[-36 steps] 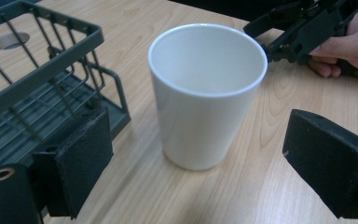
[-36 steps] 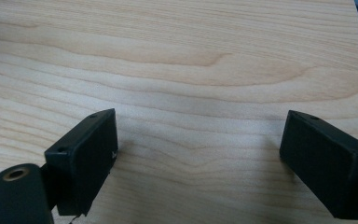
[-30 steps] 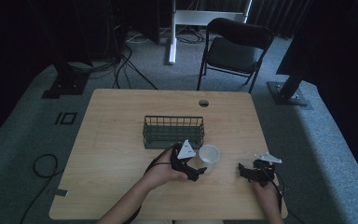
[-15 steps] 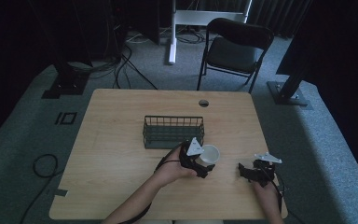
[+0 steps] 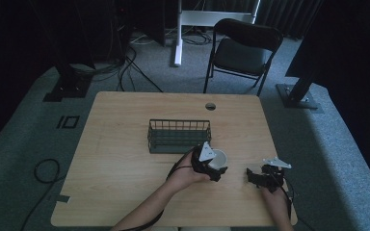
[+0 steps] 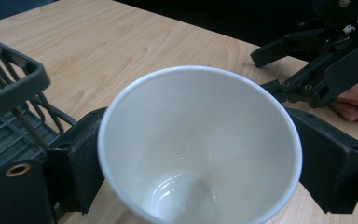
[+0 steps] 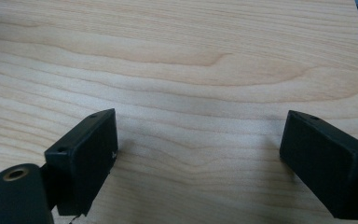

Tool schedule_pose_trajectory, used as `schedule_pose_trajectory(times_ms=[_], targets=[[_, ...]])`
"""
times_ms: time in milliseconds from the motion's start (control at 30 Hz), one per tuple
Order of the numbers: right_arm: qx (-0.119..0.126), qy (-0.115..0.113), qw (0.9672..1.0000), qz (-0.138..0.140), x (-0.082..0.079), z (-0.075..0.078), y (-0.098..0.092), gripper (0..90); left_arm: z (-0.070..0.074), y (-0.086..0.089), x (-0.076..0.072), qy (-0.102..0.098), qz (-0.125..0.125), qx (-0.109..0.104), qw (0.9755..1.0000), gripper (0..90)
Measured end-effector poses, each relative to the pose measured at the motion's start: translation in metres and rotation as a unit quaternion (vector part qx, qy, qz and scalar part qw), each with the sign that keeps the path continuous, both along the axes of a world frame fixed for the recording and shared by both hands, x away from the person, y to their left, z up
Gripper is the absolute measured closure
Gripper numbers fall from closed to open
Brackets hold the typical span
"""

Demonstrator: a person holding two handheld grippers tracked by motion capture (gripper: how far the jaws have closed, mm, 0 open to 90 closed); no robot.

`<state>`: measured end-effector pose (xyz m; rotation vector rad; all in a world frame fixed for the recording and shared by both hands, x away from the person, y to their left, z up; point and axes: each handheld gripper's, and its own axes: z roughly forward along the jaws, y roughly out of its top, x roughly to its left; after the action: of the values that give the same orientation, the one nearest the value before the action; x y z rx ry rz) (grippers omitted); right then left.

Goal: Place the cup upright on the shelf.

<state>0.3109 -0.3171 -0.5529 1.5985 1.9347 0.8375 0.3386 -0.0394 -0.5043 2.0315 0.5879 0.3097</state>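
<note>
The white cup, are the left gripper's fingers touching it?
Touching. In the left gripper view, both fingers press against opposite sides of the white cup, with no gap showing between either finger and its wall.

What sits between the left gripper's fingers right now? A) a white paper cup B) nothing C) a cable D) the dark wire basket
A: in the left gripper view the white paper cup sits between the left gripper's two black fingers, which press its sides; the dark wire basket stands apart beside it.
</note>
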Motion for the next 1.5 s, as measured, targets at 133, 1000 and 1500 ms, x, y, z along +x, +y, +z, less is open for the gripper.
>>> schedule_pose_trajectory(times_ms=[133,1000,1500], targets=[[0.000,0.000,1.0000,0.000,0.000,0.000,0.000,10.8,-0.006,-0.001,0.001,0.003,0.012,-0.008,0.9999,14.6],[0.000,0.000,1.0000,0.000,0.000,0.000,0.000,10.8,0.016,0.003,-0.005,-0.021,0.015,-0.018,0.9995,21.1],[0.000,0.000,1.0000,0.000,0.000,0.000,0.000,10.8,0.068,0.005,-0.013,-0.041,0.002,-0.048,0.9980,21.0]])
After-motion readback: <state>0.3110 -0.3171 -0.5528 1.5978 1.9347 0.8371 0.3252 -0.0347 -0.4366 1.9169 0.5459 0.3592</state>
